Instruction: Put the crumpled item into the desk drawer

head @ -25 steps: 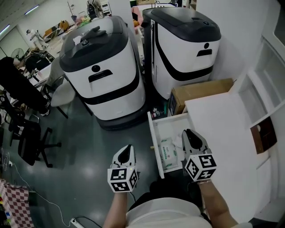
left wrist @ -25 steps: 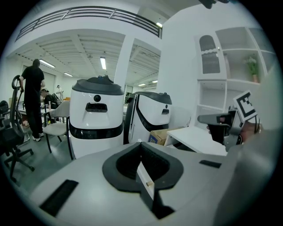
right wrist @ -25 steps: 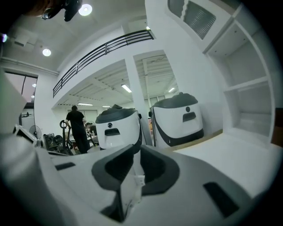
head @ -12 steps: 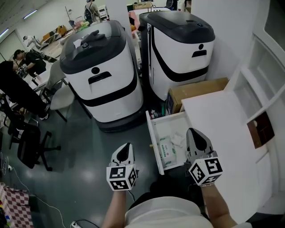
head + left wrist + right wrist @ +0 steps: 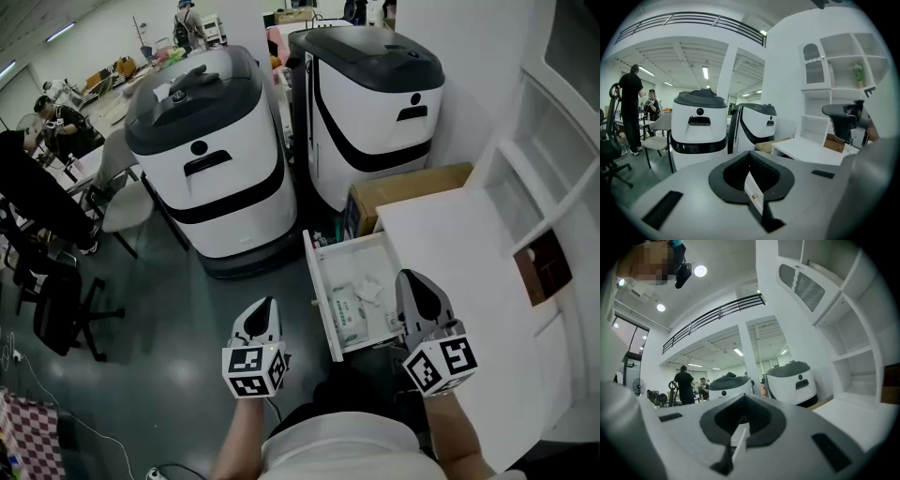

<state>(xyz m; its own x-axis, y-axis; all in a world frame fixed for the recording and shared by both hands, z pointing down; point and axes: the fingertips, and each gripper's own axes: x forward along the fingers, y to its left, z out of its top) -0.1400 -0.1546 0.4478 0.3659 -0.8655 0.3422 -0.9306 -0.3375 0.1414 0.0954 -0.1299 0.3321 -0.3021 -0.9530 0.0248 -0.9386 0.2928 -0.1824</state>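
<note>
Lying in open drawer [image 5: 321, 295]: crumpled item [image 5: 367, 289] & wipes pkt [image 5: 342, 310]; L gripper [image 5: 267, 306], R gripper [image 5: 413, 279] fingers closed, empty.

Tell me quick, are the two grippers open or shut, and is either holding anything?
Left white gripper: jaws shut, holding nothing.
Right white gripper: jaws shut, holding nothing.

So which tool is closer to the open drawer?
Right. The right tool is at the open drawer's edge, by the desk. The left tool is off to the drawer's left, over the floor, apart from it.
</note>
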